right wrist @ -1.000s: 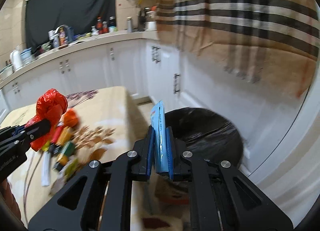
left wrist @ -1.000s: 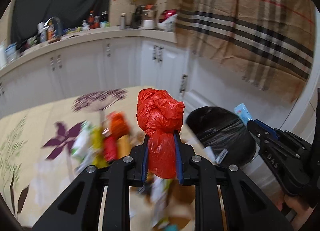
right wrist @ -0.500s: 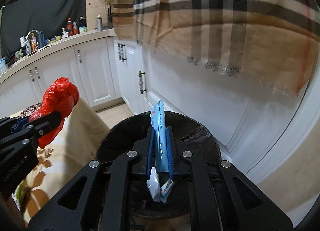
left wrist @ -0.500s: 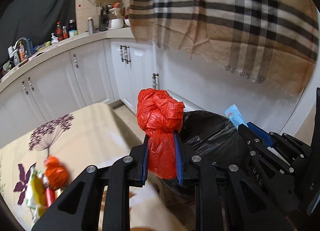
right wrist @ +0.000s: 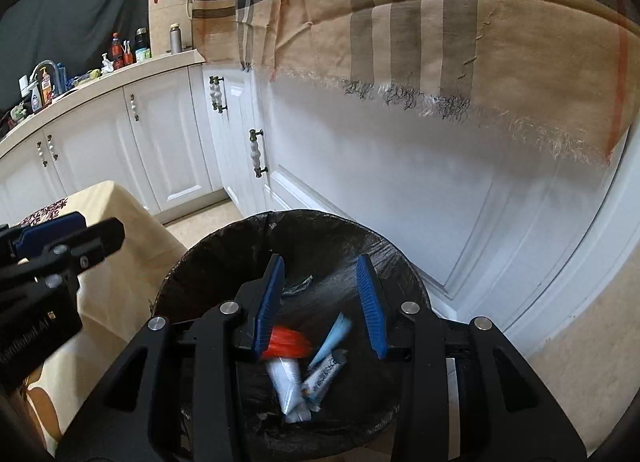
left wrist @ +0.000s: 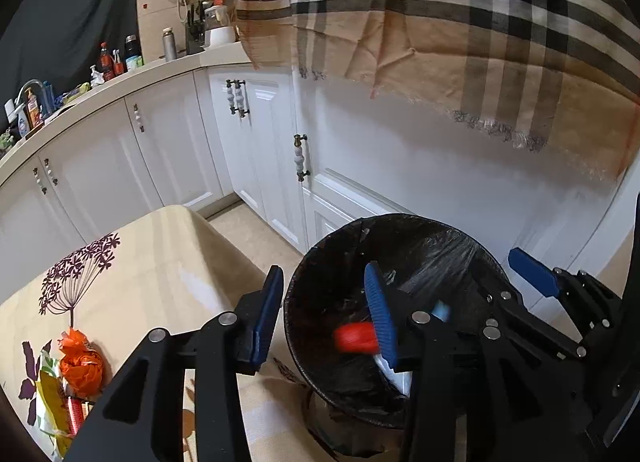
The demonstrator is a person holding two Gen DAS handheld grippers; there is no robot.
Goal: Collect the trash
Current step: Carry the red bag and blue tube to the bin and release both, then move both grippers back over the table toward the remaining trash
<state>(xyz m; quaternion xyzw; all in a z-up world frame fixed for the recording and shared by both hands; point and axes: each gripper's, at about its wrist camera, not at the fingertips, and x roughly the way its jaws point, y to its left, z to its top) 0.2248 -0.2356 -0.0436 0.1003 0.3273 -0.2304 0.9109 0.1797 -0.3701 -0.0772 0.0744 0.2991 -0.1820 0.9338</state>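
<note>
A black-lined trash bin (left wrist: 304,302) (right wrist: 192,262) stands beside the table. My left gripper (left wrist: 326,314) is open and empty over the bin's left rim. My right gripper (right wrist: 320,298) is open and empty above the bin's middle. The red plastic bag (left wrist: 354,338) (right wrist: 288,342) is blurred, falling inside the bin. The light blue packet (right wrist: 334,336) (left wrist: 440,308) is also inside the bin, above several white wrappers (right wrist: 288,382). More trash stays on the table at the left: an orange bag (left wrist: 80,362) and colourful wrappers (left wrist: 50,402).
The table (left wrist: 152,270) with a beige flowered cloth is to the left of the bin. White cabinets (left wrist: 256,142) run behind it, with bottles on the counter (left wrist: 120,58). A plaid cloth (left wrist: 460,22) hangs above the bin.
Both grippers opened over the bin. The red bag left my left gripper and the blue packet left my right gripper; both dropped into the bin.
</note>
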